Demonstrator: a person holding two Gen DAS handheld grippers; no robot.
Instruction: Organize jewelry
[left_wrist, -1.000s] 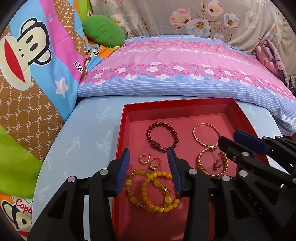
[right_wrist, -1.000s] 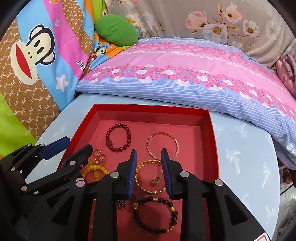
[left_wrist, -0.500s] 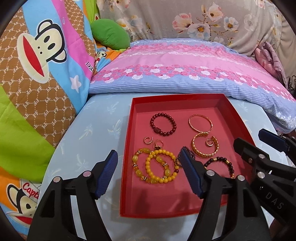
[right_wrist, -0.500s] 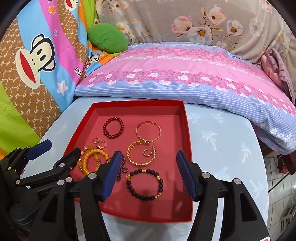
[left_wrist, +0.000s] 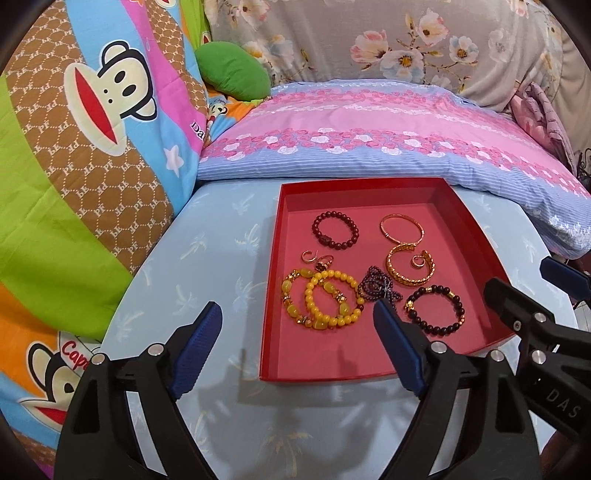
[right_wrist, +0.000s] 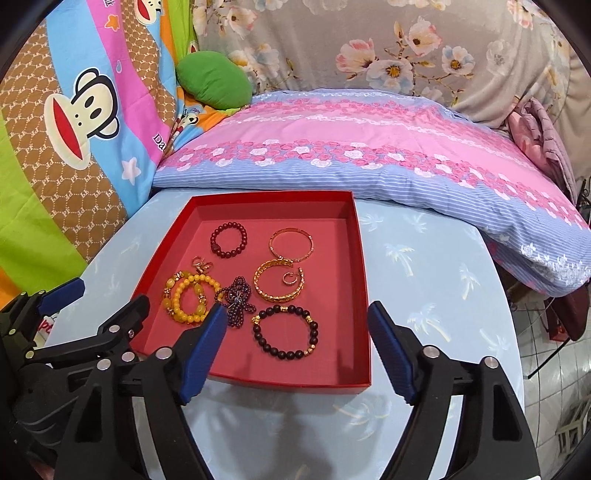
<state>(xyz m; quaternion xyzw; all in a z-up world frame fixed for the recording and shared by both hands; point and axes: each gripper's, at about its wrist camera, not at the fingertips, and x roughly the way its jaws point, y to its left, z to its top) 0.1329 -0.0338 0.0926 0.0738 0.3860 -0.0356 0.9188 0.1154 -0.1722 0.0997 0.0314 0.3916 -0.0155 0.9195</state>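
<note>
A red tray (left_wrist: 271, 295) (right_wrist: 364, 314) sits on the light blue table. In it lie a dark red bead bracelet (left_wrist: 335, 234) (right_wrist: 228, 244), a thin gold bangle (left_wrist: 402, 227) (right_wrist: 291, 243), an open gold cuff (left_wrist: 410, 267) (right_wrist: 279, 282) with a small ring, two yellow bead bracelets (left_wrist: 319, 302) (right_wrist: 188, 297), small gold earrings (left_wrist: 316, 258), a purple bead strand (left_wrist: 376, 286) (right_wrist: 236, 301) and a black bead bracelet (left_wrist: 434, 310) (right_wrist: 285, 334). My left gripper (left_wrist: 297, 349) is open and empty, near the tray's front left. My right gripper (right_wrist: 297, 347) is open and empty above the tray's front edge.
A pink and blue floral pillow (left_wrist: 369, 147) (right_wrist: 351, 155) lies behind the tray. A monkey-print cushion (left_wrist: 92, 129) stands at the left, with a green cushion (left_wrist: 232, 75) behind. The table's right edge (right_wrist: 517, 332) drops to a tiled floor.
Both grippers have opened wide and pulled back and up from the tray. The jewelry now lies free in the tray, farther from the fingers.
</note>
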